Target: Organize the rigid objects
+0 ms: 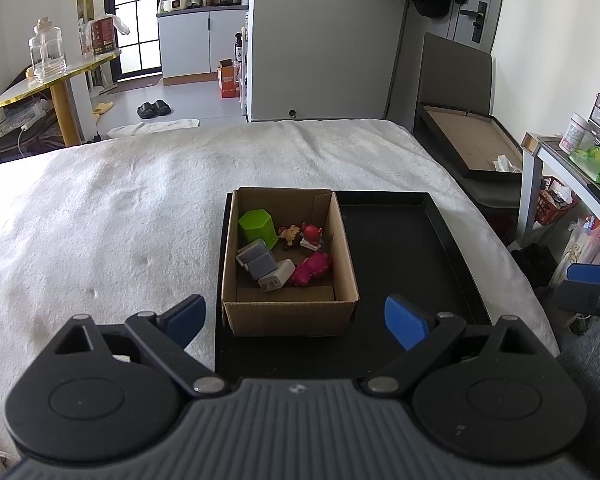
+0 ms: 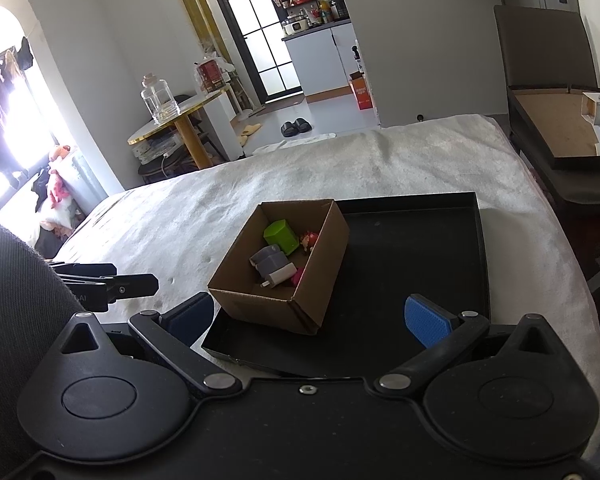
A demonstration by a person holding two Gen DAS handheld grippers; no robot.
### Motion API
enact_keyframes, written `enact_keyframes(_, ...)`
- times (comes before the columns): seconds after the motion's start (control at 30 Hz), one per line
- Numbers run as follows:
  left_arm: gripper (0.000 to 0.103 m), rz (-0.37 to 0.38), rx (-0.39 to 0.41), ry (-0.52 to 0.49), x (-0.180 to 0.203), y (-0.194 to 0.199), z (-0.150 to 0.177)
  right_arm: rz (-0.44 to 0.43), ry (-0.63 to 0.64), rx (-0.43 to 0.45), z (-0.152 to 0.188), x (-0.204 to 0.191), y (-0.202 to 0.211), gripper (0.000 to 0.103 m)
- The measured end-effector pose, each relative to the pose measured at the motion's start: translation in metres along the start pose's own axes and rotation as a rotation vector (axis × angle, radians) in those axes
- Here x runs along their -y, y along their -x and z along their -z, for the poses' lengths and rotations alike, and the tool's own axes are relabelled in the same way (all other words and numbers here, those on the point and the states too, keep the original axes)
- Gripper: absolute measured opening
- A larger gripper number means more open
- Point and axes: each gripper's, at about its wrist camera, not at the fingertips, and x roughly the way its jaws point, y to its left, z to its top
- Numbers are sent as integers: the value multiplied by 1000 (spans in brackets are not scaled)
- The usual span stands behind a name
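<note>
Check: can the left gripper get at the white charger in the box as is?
Probably yes. The left gripper is open and empty just short of the box, whose top is open. The white charger lies near the front, on top, though a grey block and pink toy crowd it.

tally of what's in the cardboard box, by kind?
Inside the cardboard box:
Green container: 1
Chargers: 3, grey, grey, white
Figurines: 2, yellow-brown, red
Pink toy: 1
Total: 7

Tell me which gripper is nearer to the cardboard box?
Left. The left gripper, open, faces the cardboard box head-on, its near wall between the fingers. The right gripper, also open, hangs further back, off its corner.
</note>
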Motion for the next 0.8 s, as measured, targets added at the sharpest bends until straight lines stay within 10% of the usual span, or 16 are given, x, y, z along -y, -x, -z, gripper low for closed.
enact_keyframes(0.8,96,18,-7,-37,3,-5,-3,26,13,-27,-5,0,-3,103)
